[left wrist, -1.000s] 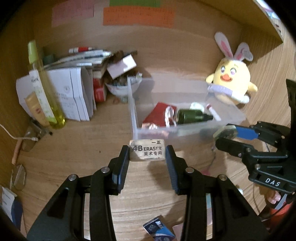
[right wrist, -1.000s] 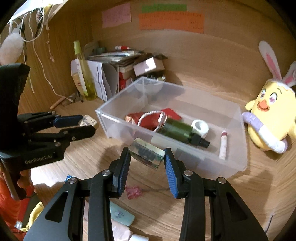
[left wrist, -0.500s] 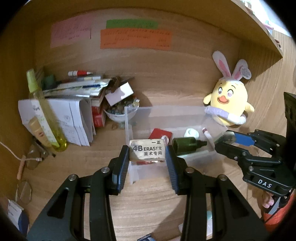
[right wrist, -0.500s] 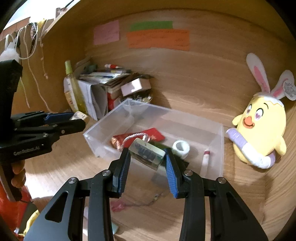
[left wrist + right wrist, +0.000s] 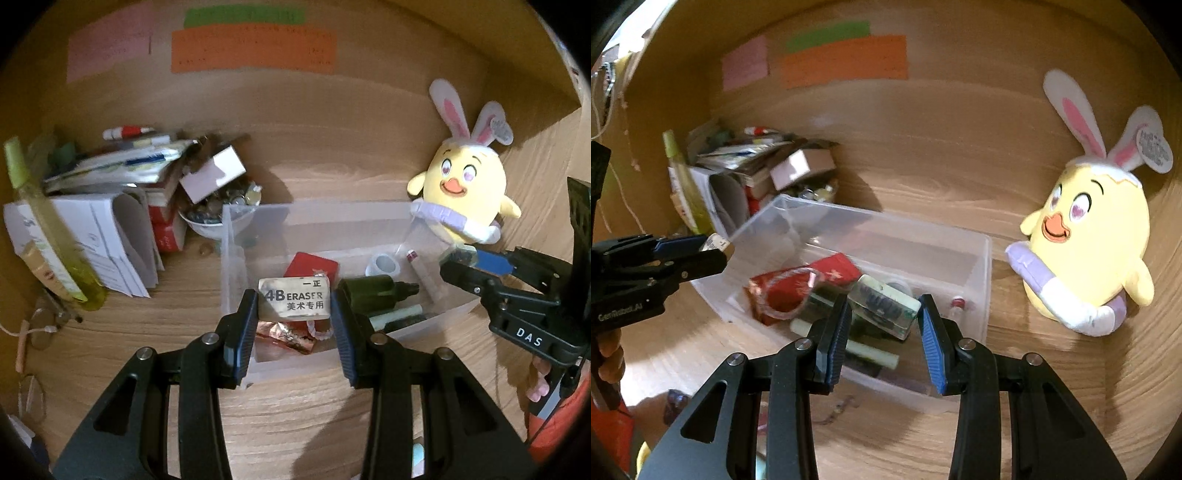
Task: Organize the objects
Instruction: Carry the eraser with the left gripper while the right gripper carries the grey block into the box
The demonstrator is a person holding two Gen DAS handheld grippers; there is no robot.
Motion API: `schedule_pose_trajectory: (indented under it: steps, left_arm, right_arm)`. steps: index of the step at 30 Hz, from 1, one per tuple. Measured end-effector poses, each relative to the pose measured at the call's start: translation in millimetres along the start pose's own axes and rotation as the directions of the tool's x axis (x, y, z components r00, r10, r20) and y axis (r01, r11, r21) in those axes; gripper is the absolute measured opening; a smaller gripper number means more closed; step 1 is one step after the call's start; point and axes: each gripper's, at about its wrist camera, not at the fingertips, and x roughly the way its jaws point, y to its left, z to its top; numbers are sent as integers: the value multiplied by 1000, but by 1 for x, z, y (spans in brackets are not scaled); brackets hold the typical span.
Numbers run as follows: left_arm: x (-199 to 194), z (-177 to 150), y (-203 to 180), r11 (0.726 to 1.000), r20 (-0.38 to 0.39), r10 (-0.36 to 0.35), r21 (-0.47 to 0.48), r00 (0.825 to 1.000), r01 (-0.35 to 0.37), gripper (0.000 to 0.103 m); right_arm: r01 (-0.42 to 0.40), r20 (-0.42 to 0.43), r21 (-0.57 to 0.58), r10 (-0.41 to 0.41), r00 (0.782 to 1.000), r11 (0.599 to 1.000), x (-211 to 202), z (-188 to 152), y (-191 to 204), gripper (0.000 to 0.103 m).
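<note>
Clear plastic bin [image 5: 258, 218] sits open-topped mid-desk so we can drop loose items in. Over its interior, our left gripper [image 5: 294, 314] clamps the 4B eraser [image 5: 293, 303] flat, while our right gripper [image 5: 884, 317] pinches a small clear block [image 5: 884, 304] tilted, both apparently poised for release.

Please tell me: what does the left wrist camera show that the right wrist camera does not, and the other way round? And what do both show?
Only the left wrist view shows the printed "4B ERASER" label on the beige rectangular eraser held in the left gripper.

Only the right wrist view shows the face of the clear, green-tinted block held in the right gripper.

Both show the clear plastic bin, the flat red packet inside it, the yellow plush chick with rabbit ears and the orange paper note on the wall.
</note>
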Motion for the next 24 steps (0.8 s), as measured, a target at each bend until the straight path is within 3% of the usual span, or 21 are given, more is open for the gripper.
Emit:
schedule_pose_trajectory:
  steps: [16,24]
  left_arm:
    - [45,1,-4,1000,-77,-6,18,997,7,39]
    - [46,1,-5,1000,-87,-13,19,996,15,39]
  right_arm:
    - [14,-59,10,-13,998,1000,27,-4,-13,34]
    - [9,-79,-1,-9,997,1000,32,-6,-13,34]
